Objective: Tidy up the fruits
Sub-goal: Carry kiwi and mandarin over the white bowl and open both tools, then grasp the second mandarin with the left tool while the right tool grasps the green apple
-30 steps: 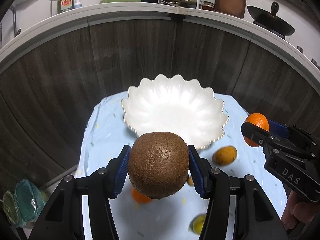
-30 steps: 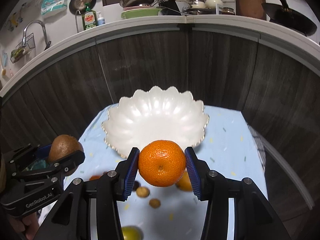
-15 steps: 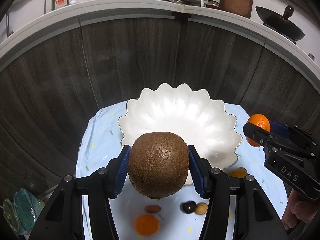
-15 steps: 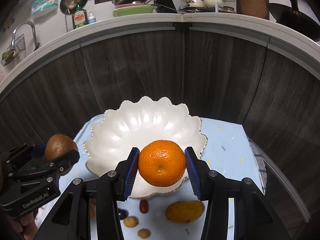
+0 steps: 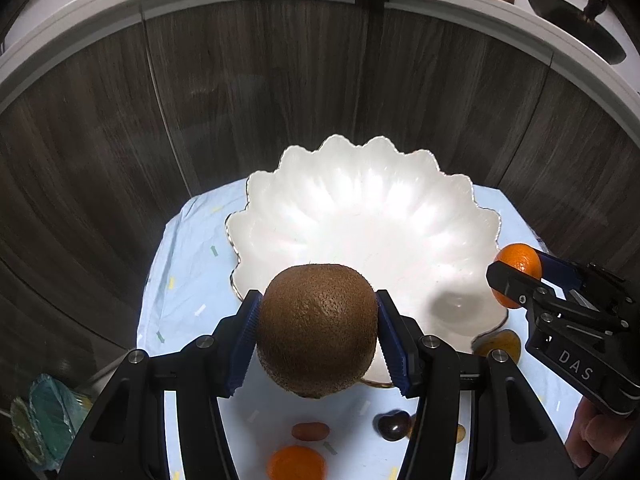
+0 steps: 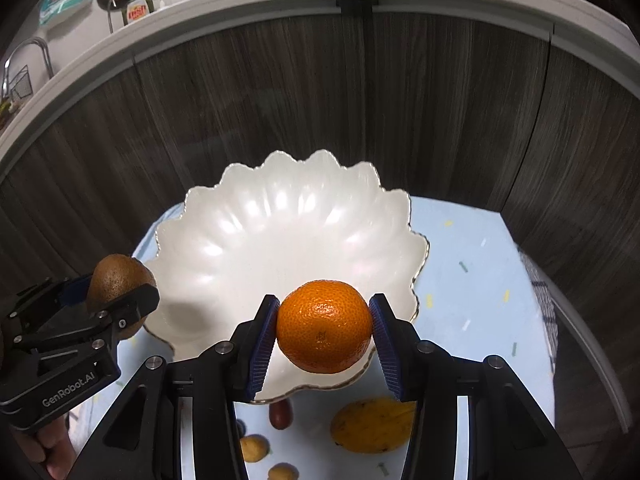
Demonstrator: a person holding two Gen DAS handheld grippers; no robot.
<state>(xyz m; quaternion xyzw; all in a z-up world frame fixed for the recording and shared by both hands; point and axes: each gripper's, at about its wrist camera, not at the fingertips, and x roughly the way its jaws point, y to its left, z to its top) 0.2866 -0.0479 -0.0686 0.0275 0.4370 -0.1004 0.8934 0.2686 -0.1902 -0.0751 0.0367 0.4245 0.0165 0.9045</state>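
Note:
My left gripper (image 5: 318,336) is shut on a brown kiwi (image 5: 318,330), held over the near left rim of the white scalloped bowl (image 5: 360,216). My right gripper (image 6: 324,334) is shut on an orange mandarin (image 6: 324,326), above the bowl's (image 6: 280,232) near right rim. Each wrist view also catches the other gripper at its edge: the right gripper (image 5: 516,280) with the mandarin (image 5: 520,260), the left gripper (image 6: 116,296) with the kiwi (image 6: 116,276). The bowl holds nothing.
On the light blue cloth (image 5: 184,280) in front of the bowl lie loose fruits: a second mandarin (image 5: 296,462), a dark cherry (image 5: 394,424), a reddish date (image 5: 310,431), a yellow mango (image 6: 372,424) and small yellow-brown fruits (image 6: 252,448). Dark wood cabinet fronts (image 5: 280,80) rise behind.
Both grippers have moved forward and down toward the bowl, which now looks larger and sits right under the held kiwi and mandarin. The grips have not changed.

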